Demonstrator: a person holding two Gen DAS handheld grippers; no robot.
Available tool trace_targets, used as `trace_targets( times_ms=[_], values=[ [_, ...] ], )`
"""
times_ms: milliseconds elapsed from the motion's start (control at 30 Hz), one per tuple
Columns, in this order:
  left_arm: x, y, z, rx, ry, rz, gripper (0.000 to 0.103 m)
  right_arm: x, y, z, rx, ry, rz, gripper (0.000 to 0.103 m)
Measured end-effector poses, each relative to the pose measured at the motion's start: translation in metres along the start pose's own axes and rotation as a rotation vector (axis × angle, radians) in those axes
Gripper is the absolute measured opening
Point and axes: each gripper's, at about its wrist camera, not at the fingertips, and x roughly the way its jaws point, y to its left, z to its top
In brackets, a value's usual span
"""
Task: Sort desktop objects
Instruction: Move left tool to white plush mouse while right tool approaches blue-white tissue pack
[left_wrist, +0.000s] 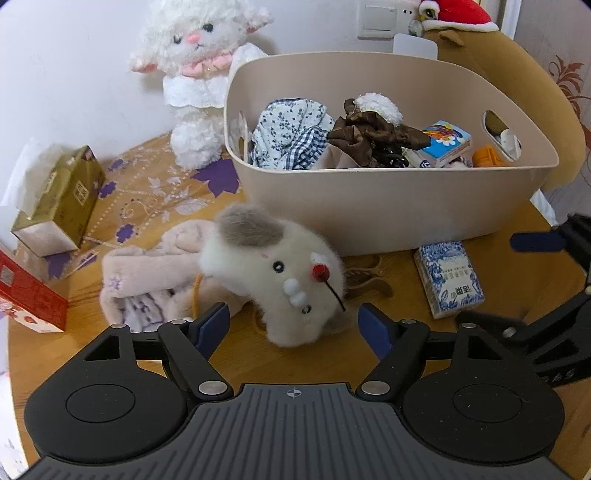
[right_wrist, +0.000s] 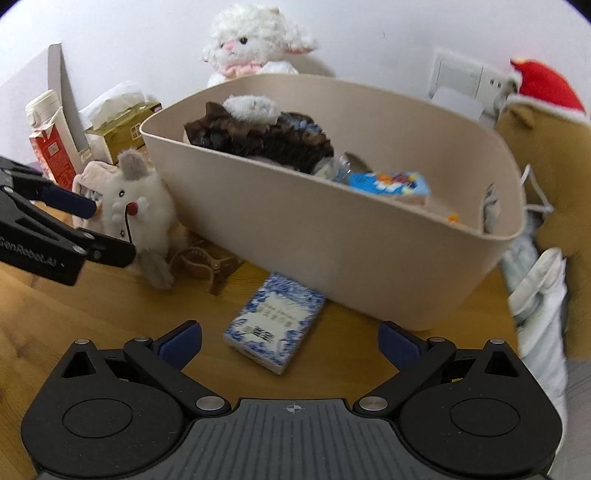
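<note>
A cream plush mouse (left_wrist: 273, 266) with a grey ear lies on the wooden table in front of the beige bin (left_wrist: 369, 206). My left gripper (left_wrist: 291, 317) stands open just over it, its lower end between the blue pads without contact. In the right wrist view the same toy (right_wrist: 136, 206) sits left of the bin (right_wrist: 332, 236), with the left gripper (right_wrist: 107, 229) beside it. A blue-and-white tissue pack (right_wrist: 273, 325) lies flat before the bin, and my right gripper (right_wrist: 290, 334) is open around its near end. The left wrist view shows the pack (left_wrist: 448, 278) too.
The bin holds cloths, a brown scrunchie and a small carton. A brown hair clip (left_wrist: 365, 280) lies between toy and pack. A pink scarf (left_wrist: 147, 266), gold tissue box (left_wrist: 62, 199) and red box (left_wrist: 26, 291) sit left. A white lamb plush (left_wrist: 199, 74) stands behind.
</note>
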Motion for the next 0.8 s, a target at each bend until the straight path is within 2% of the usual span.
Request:
trace_targets(
  times_ms=[300, 467, 533, 600, 733, 800],
  values=[
    [0.015, 0.000, 0.003, -0.039, 0.005, 0.014, 0.078, 0.021, 0.011, 0.004, 0.005, 0.044, -0.022, 0.103],
    [0.019, 0.003, 0.006, -0.082, -0.002, 0.006, 0.076, 0.025, 0.007, 0.005, 0.048, 0.053, -0.023, 0.103],
    [0.021, 0.005, 0.007, -0.114, -0.016, 0.011, 0.064, 0.027, 0.008, 0.005, 0.037, 0.049, -0.031, 0.101],
    [0.024, 0.008, 0.009, -0.142, -0.012, -0.001, 0.058, 0.029, 0.009, 0.004, 0.030, 0.045, -0.032, 0.095],
    [0.027, 0.009, 0.008, -0.159, 0.000, -0.033, 0.041, 0.036, 0.011, 0.004, 0.017, 0.063, -0.030, 0.077],
    [0.027, 0.008, 0.007, -0.143, 0.003, -0.035, 0.027, 0.037, 0.012, 0.004, 0.012, 0.071, -0.015, 0.065]
  ],
)
